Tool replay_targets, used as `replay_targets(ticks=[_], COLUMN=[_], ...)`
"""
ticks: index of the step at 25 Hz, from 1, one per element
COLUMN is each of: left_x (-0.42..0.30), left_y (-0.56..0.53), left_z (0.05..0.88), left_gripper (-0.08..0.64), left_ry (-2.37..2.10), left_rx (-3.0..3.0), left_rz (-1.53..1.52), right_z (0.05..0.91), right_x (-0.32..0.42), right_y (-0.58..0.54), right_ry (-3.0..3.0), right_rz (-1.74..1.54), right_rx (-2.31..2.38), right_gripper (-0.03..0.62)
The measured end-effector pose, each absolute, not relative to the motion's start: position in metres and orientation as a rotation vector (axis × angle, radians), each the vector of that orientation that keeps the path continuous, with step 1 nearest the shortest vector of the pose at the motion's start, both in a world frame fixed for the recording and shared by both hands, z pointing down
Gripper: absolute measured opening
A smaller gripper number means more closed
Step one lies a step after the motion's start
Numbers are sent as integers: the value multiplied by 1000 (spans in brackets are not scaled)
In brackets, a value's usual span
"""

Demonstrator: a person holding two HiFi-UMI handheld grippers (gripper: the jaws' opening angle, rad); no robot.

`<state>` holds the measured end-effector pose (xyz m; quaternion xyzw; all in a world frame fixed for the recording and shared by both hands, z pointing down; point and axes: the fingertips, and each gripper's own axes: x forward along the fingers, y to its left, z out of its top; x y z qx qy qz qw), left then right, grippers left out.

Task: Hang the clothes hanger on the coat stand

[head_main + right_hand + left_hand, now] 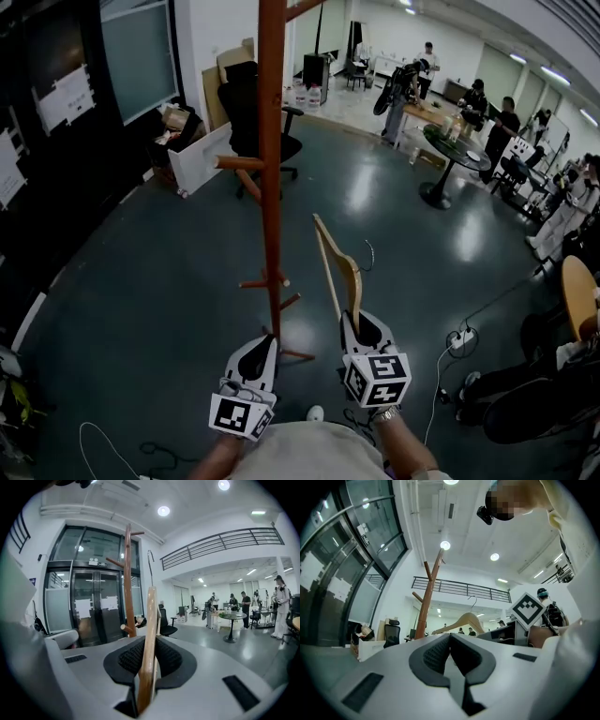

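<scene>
Standing upright in right gripper (360, 328): pale wooden hanger (340, 267), wire hook (369, 253).

Bright ceiling lights; floor glare, fisheye edges

Left gripper (262, 349), fingers (436, 656) together, beside right gripper (362, 324) clamping the hanger (349, 272).

Wooden hanger (351, 277), wooden coat stand (271, 141), glossy floor (141, 281)
</scene>
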<state>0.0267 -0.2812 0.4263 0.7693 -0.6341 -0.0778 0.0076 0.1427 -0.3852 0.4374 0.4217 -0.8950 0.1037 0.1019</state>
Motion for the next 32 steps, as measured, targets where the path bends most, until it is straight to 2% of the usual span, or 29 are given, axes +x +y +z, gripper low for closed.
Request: replay_targets(ticks=[6, 11, 19, 32], left_x=[47, 39, 39, 53], left_y=[-298, -301, -311, -322], left_z=[400, 371, 325, 264], left_gripper=[12, 12, 12, 12], left_ry=[-2048, -2179, -2317, -2410], left_rx=[2423, 2412, 2353, 2382], left_rz=[-170, 2, -96, -68], right_z=[393, 326, 241, 140], right_x=[142, 124, 103, 76], right_y=[-417, -431, -453, -476], right_ry=[-2723, -2823, -2933, -2919], right_rz=[327, 179, 122, -33], right_rx=[1053, 949, 770, 660], right_gripper=[67, 67, 67, 67])
